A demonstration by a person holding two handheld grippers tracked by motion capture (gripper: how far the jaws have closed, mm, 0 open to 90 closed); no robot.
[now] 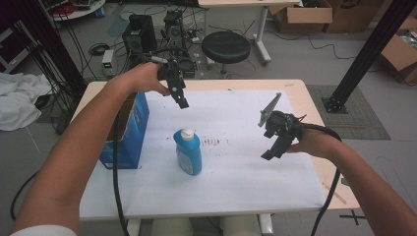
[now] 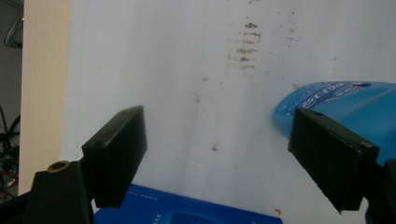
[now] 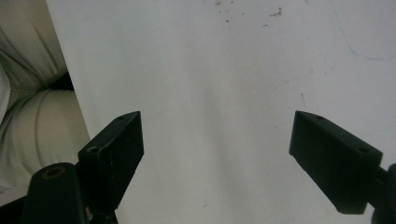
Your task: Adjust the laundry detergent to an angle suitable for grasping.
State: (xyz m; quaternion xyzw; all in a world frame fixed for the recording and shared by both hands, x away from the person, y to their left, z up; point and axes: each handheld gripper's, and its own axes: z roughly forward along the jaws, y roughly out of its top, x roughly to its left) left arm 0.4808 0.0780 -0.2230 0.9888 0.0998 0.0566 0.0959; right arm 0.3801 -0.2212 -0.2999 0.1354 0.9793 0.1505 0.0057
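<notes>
A blue bottle with a white cap (image 1: 188,151) stands upright near the middle of the white-covered table (image 1: 236,182); its blue body (image 2: 345,105) shows past the jaw on the right of the left gripper view. My left gripper (image 1: 180,96) hangs open above the table's far left part, beyond the bottle, with nothing between its fingers. My right gripper (image 1: 273,147) is held open over the right side of the table, also empty; in the right gripper view its jaws stand wide apart over the bare white cover (image 3: 215,93).
A blue carton (image 1: 129,133) stands at the table's left edge; its top (image 2: 196,212) shows below the left jaws. Faint dark smudges (image 1: 212,142) mark the cover right of the bottle. Behind the table are a black stool (image 1: 225,46), cables and equipment.
</notes>
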